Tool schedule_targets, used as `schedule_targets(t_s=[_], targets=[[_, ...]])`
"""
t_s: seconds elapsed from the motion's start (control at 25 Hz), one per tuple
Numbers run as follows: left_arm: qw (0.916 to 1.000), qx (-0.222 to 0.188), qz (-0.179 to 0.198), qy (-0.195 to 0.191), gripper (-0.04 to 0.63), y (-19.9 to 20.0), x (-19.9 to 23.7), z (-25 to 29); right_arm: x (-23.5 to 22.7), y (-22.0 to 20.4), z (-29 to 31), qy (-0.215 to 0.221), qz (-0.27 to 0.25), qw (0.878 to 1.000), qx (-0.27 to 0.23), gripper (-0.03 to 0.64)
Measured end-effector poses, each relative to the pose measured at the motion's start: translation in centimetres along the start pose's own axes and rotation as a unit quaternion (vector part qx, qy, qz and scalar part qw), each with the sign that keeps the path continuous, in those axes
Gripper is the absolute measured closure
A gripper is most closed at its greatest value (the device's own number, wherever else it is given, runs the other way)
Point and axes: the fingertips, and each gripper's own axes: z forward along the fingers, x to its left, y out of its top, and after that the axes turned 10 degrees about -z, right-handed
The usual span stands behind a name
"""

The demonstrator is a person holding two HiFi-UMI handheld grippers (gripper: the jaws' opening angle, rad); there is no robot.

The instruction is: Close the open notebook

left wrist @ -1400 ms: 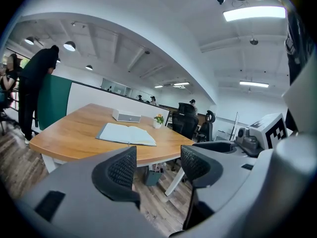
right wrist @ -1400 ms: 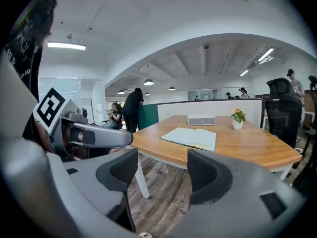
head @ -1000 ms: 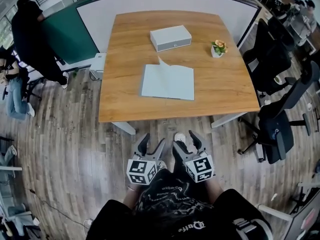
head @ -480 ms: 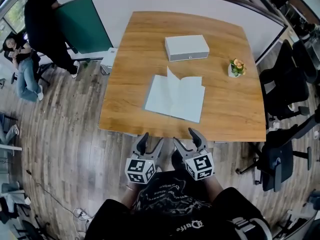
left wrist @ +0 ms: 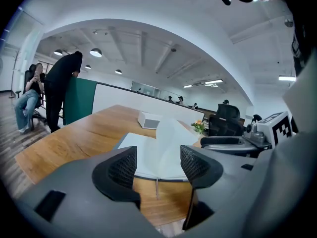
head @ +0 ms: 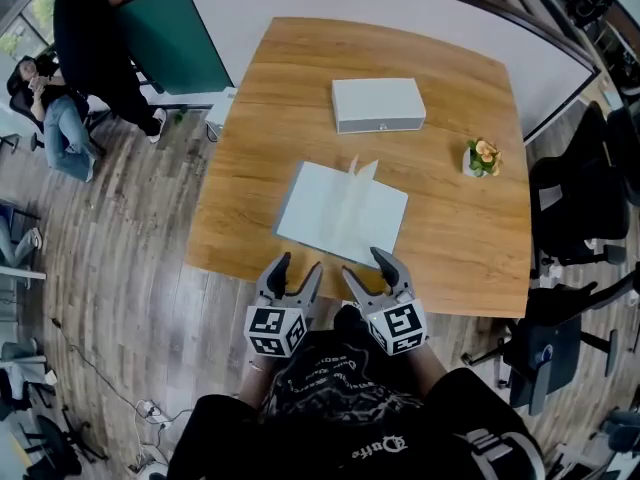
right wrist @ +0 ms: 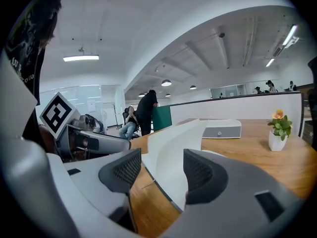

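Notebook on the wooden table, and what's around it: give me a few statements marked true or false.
The pale blue-grey notebook lies open on the wooden table. True.
The grey rectangular box rests on the notebook. False: it stands apart, farther back on the table.
The left claw grips a page. False: it is open and empty, just short of the notebook.
The small potted flower stands to the right of the notebook. True.
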Motion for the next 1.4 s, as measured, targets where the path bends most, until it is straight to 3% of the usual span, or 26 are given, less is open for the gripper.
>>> schedule_targets(t_s=[0.2, 0.4, 0.6, 0.72, 1.04, 1.28, 1.4], targets=[[0.9994, -0.013, -0.008, 0.031, 0.301, 1.0, 0.8, 1.6, -1.6, 0.9, 0.8, 0.029, -0.005, 0.999, -0.013, 0.379], [0.9983, -0.011, -0.009, 0.057, 0.301, 1.8, 3.1, 2.7, -2.6, 0.7, 1.6, 0.026, -0.001, 1.0, -0.005, 0.396], [0.9968, 0.017, -0.017, 0.076, 0.299, 2.6, 6.5, 4.4, -2.9, 1.1, 2.4, 0.006, -0.004, 1.0, 0.007, 0.402], [0.9939, 0.059, -0.024, 0.091, 0.281, 1.8, 8.6, 5.7, -3.0, 1.7, 2.8, -0.006, -0.005, 1.0, 0.01, 0.403], [0.9772, 0.169, -0.066, 0.11, 0.261, -1.1, 12.9, 8.6, -3.2, 1.9, 3.8, -0.033, -0.003, 0.999, 0.026, 0.405], [0.962, 0.215, -0.034, 0.165, 0.284, -2.3, 14.5, 9.1, -3.5, 1.9, 4.3, -0.045, -0.005, 0.999, 0.03, 0.406], [0.9539, 0.235, -0.039, 0.183, 0.289, -2.5, 14.4, 9.1, -3.3, 1.8, 4.6, -0.042, -0.004, 0.999, 0.033, 0.407]])
